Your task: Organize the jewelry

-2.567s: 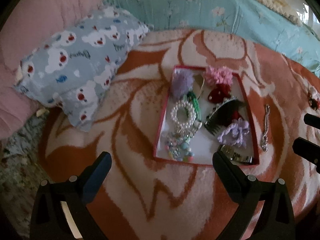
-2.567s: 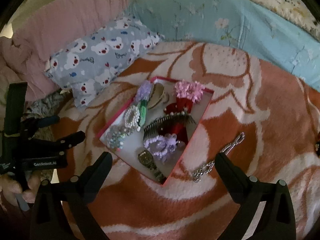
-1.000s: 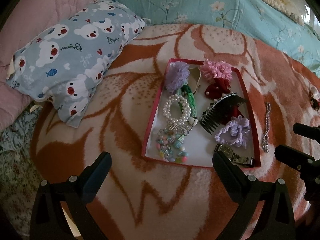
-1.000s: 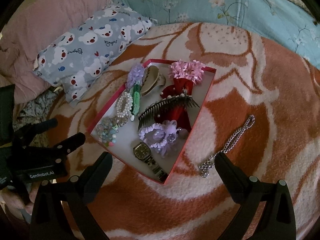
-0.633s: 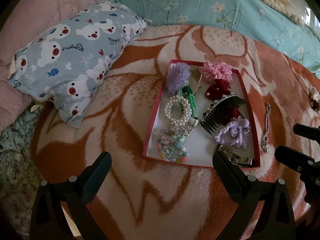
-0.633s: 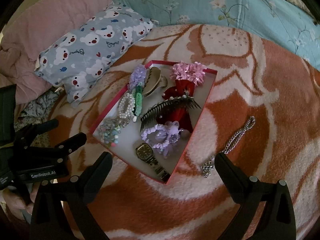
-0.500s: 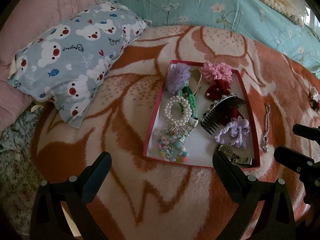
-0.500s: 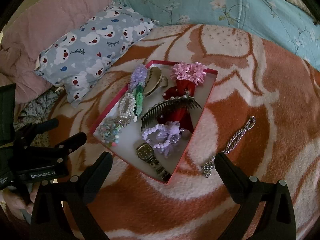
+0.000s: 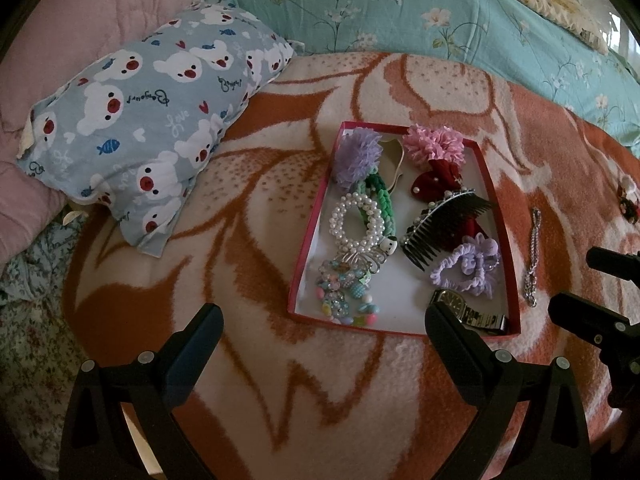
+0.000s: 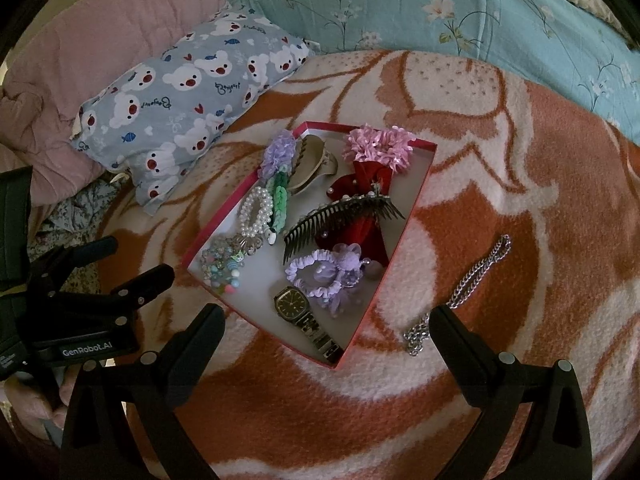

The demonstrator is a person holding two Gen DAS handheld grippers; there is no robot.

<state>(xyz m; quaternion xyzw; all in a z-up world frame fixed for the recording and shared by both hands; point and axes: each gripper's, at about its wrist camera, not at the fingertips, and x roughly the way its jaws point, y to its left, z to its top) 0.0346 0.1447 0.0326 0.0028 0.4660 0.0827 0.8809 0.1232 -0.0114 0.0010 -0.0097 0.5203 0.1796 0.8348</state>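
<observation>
Right wrist: shallow red box (image 10: 404,232), metal chain (image 10: 476,276) on fuzzy blanket (image 10: 520,184); both grippers' fingers spread, empty.

Both views were dim, colours muted. Daylight entered from upper right; a small blown-out patch sat at the upper right edge of the left view. Shadows were soft and weak. Strong fisheye bending, black vignette in all corners. The centre was sharp on the blanket (image 9: 280,380); edges were smeared. The gripper fingers (image 10: 192,344) at the bottom were near-black silhouettes.
</observation>
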